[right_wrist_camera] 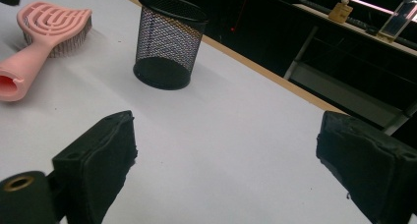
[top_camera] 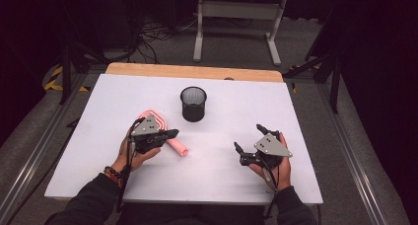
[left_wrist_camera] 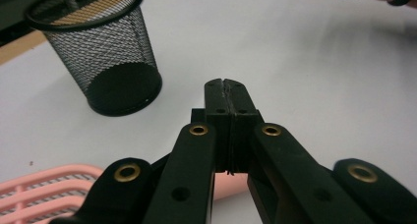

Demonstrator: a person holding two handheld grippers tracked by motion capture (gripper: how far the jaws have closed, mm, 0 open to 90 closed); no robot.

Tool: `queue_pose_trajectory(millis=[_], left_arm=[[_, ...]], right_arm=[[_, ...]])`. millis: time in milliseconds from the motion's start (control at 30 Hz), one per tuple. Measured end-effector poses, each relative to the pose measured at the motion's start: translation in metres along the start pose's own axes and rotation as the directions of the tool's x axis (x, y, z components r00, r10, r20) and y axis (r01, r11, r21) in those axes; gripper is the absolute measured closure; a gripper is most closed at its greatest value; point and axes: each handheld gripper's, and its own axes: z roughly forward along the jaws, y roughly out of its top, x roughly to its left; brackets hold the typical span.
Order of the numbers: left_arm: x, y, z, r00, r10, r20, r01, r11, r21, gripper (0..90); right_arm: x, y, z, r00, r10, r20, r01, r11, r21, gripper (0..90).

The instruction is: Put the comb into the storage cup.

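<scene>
Right now your left gripper [left_wrist_camera: 227, 94] has its jaws pressed flat together, with nothing pinched between them. In the left gripper view the closed tips hang above bare white table [left_wrist_camera: 305, 62], with the pink brush [left_wrist_camera: 44, 192] just behind and below them at the lower left. From the high view, this gripper [top_camera: 170, 134] sits right over the brush [top_camera: 175, 147]: the handle pokes out toward you and to the right from under the jaws, and the curved head shows on the gripper's far side. Whether the gripper touches the brush, you cannot tell from these views.

Your right gripper [top_camera: 249, 138] has its jaws spread wide and empty. In the right gripper view the two black pads [right_wrist_camera: 105, 155] stand far apart with plain table between them. This gripper is well apart from the brush, to its right, and your hand [top_camera: 276, 168] holds it low over the near right part of the table.

The brush [right_wrist_camera: 42, 35] lies flat, bristles down, with its hollow handle end toward the right gripper.

The mesh cup [top_camera: 193, 103] stands upright and looks empty, just beyond the brush and a little to its right, near but not touching it. It also shows in the left gripper view [left_wrist_camera: 105, 57] and the right gripper view [right_wrist_camera: 167, 42].
</scene>
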Motion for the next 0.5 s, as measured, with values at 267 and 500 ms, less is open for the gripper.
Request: queue_pose_trajectory(millis=[267, 500], left_arm=[[-0.003, 0.000, 0.031, 0.9994, 0.007, 0.033, -0.010, 0.9952, 0.098, 89.8], [-0.003, -0.009, 0.041, 0.9991, 0.005, 0.041, -0.013, 0.9802, 0.198, 89.8]], right_arm=[[-0.002, -0.003, 0.003, 0.9999, 0.011, -0.010, -0.011, 1.000, 0.018, 9.0], [0.000, -0.007, 0.007, 0.9995, 0.018, -0.026, -0.017, 0.999, 0.046, 9.4]])
